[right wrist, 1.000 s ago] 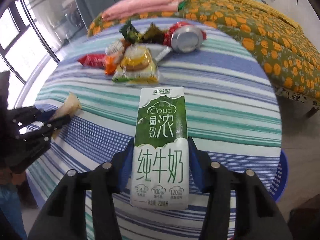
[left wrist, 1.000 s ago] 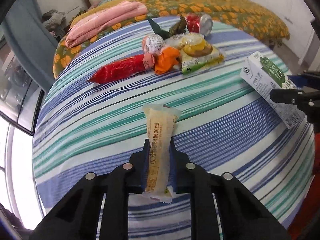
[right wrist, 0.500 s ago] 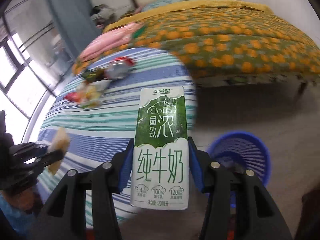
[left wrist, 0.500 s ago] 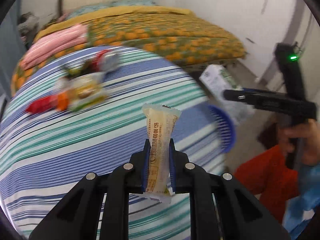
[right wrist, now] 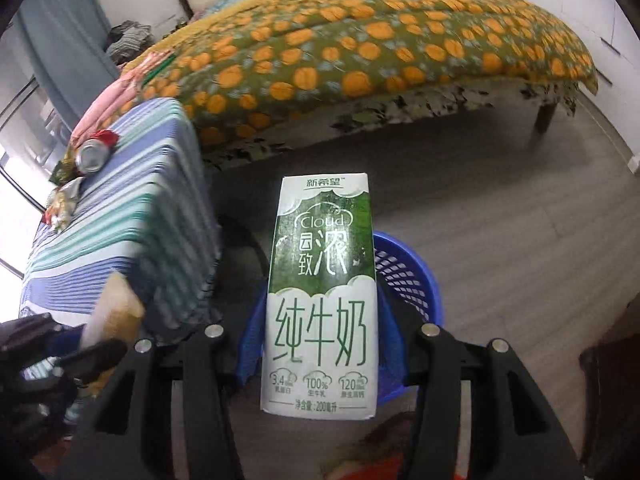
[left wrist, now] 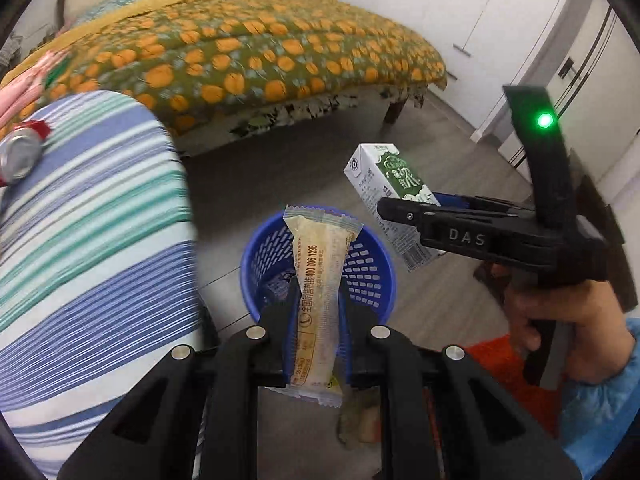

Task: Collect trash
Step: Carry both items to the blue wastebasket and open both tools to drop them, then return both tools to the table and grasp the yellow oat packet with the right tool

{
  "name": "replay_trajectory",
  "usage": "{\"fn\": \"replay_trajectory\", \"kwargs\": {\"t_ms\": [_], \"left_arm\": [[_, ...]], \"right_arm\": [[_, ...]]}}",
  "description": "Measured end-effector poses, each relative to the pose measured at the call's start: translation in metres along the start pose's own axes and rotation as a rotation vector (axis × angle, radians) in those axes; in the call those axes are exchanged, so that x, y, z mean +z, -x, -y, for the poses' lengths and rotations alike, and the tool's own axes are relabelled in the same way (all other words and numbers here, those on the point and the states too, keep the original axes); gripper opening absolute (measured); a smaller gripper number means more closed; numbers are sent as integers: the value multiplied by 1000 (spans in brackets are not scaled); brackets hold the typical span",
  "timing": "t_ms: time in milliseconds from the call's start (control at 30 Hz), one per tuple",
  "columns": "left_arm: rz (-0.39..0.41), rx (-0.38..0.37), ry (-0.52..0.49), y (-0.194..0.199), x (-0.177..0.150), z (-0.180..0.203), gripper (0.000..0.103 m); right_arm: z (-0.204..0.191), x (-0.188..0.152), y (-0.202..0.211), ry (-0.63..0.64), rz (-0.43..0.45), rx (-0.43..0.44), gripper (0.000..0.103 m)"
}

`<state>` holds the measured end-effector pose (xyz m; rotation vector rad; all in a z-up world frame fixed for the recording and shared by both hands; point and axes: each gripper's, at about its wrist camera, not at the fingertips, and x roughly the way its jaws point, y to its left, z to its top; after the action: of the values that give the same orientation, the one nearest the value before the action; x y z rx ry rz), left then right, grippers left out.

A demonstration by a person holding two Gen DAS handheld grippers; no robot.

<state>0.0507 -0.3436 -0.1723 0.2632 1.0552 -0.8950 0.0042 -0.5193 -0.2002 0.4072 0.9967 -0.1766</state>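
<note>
My left gripper (left wrist: 319, 312) is shut on a long beige snack wrapper (left wrist: 320, 280) and holds it over the blue mesh trash basket (left wrist: 372, 268) on the floor. My right gripper (right wrist: 320, 320) is shut on a green and white milk carton (right wrist: 322, 296), held above the same basket (right wrist: 408, 276). The carton (left wrist: 384, 188) and the right gripper (left wrist: 408, 216) also show in the left wrist view, right of the basket. The left gripper with the wrapper (right wrist: 114, 308) shows at the lower left of the right wrist view.
The table with a blue and green striped cloth (left wrist: 92, 248) stands left of the basket, with a can (left wrist: 18, 154) and several wrappers (right wrist: 60, 204) on it. A bed with an orange-patterned cover (left wrist: 248, 52) lies behind. Grey floor surrounds the basket.
Both grippers have swung right, away from the table, with their items still held. The basket has come under both of them.
</note>
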Motion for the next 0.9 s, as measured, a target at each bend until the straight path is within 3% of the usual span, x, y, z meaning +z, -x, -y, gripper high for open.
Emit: {"fn": "replay_trajectory", "kwargs": {"t_ms": [367,433,467,500,533,667,700,833,900], "left_arm": [[-73,29,23,-91,9,7,18],[-78,37,9,-105,11,8,27],[-79,45,5,-111,12,8,45],[-73,72,2,-116,13,7,61],[-66,86,2,-117,14,7,66],[-34,61,17,-101,14,6,75],[-20,57,16,-95,15,8,79],[77,19,13,-47,7,22,92],[139,-6,9,-17,-1,29,94]], "right_arm": [[46,-4,-30,-104,-11,44,50],[50,-1,-33,-115,-2,47,51],[52,0,-35,-120,0,52,53],[55,1,-36,-126,-1,54,67],[57,1,-37,-134,2,53,73],[67,5,-28,-182,45,58,76],[68,5,-24,-193,65,52,80],[66,5,-14,-202,113,12,92],[58,2,-9,-181,132,-22,92]]}}
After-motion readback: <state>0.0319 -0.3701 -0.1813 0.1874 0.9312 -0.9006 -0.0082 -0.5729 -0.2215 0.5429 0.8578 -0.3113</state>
